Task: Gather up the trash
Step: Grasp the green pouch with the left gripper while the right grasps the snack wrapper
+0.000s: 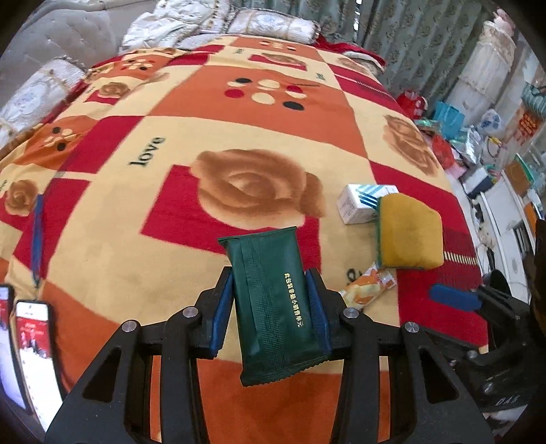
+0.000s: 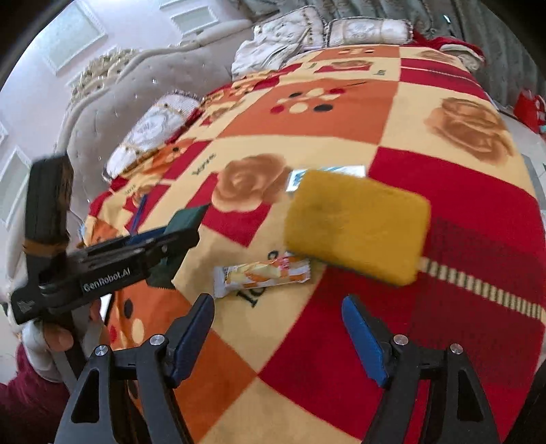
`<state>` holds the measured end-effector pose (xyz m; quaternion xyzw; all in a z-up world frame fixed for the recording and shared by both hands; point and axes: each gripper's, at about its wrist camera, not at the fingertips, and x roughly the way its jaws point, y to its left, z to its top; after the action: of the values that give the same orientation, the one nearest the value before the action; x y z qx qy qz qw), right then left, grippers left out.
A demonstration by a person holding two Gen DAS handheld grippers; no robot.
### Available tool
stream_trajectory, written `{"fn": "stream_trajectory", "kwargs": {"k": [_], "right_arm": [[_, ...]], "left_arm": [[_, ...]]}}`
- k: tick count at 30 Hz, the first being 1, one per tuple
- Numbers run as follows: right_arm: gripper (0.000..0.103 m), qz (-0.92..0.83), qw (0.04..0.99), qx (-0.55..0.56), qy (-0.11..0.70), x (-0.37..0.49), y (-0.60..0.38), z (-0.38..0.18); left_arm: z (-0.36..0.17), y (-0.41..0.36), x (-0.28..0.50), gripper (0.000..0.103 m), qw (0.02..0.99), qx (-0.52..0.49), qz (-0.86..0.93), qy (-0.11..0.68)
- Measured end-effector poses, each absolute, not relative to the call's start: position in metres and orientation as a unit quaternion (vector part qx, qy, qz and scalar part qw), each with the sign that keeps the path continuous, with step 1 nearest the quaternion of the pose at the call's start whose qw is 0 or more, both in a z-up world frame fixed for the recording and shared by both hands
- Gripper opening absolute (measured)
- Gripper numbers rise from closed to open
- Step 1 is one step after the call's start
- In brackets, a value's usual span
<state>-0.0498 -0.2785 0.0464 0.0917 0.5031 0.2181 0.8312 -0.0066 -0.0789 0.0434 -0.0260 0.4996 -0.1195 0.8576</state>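
My left gripper (image 1: 271, 290) is shut on a dark green wrapper (image 1: 273, 307) and holds it above the bed blanket (image 1: 136, 239). It also shows in the right wrist view (image 2: 170, 235) at the left, with the green wrapper (image 2: 186, 218) in it. My right gripper (image 2: 278, 307) is open and empty, just short of an orange and white snack wrapper (image 2: 262, 275) that lies flat on the blanket (image 2: 443, 307). A yellow sponge (image 2: 356, 227) lies behind it, partly over a small white and blue box (image 2: 327, 172). The snack wrapper (image 1: 370, 285), sponge (image 1: 409, 235) and box (image 1: 361, 203) also show in the left wrist view.
Pillows (image 1: 269, 29) and a padded headboard (image 2: 129, 102) stand at the far end of the bed. Two phones (image 1: 34, 355) sit at the lower left. A blue pen (image 1: 37, 235) lies on the blanket's left. Bags and clutter (image 1: 477, 147) fill the floor to the right.
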Motion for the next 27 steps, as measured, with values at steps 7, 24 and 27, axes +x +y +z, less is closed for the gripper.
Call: {"fn": "stream_trajectory", "kwargs": {"k": [7, 24, 27], "right_arm": [[0.075, 0.172, 0.843, 0.110, 0.498, -0.060, -0.315, 0.051], [0.068, 0.182, 0.859, 0.020, 0.479, -0.045, -0.241, 0.038], [0.077, 0.214, 0.855, -0.008, 0.473, -0.037, -0.230, 0.038]], "left_arm": [[0.023, -0.110, -0.037, 0.039, 0.811, -0.033, -0.208, 0.545], [0.055, -0.019, -0.090, 0.039, 0.839, -0.075, -0.156, 0.515], [0.049, -0.005, -0.091, 0.039, 0.837, -0.089, -0.146, 0.520]]}}
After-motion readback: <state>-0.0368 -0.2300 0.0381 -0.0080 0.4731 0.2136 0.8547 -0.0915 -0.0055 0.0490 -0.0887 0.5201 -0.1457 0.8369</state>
